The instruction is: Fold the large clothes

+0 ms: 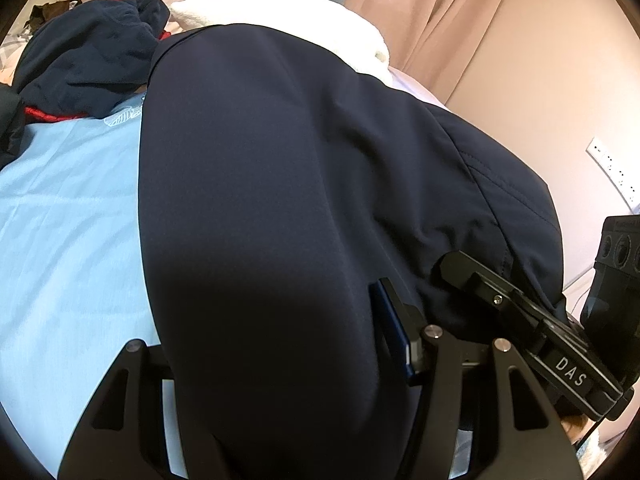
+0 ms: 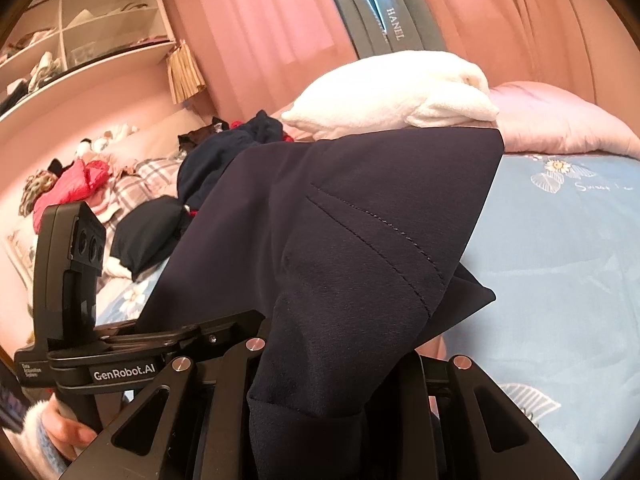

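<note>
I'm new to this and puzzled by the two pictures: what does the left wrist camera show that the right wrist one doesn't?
Only the left wrist view shows the wall socket strip. Only the right wrist view shows the shelves, the red jacket and the pink quilt. Both show the navy garment gripped in the tongs, the white towel and the light blue bedsheet.

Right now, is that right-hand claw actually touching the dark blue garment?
Touching. The right wrist view shows the navy garment bunched between the right gripper's two fingers, its fabric draped over them and rising out of the clamp.
</note>
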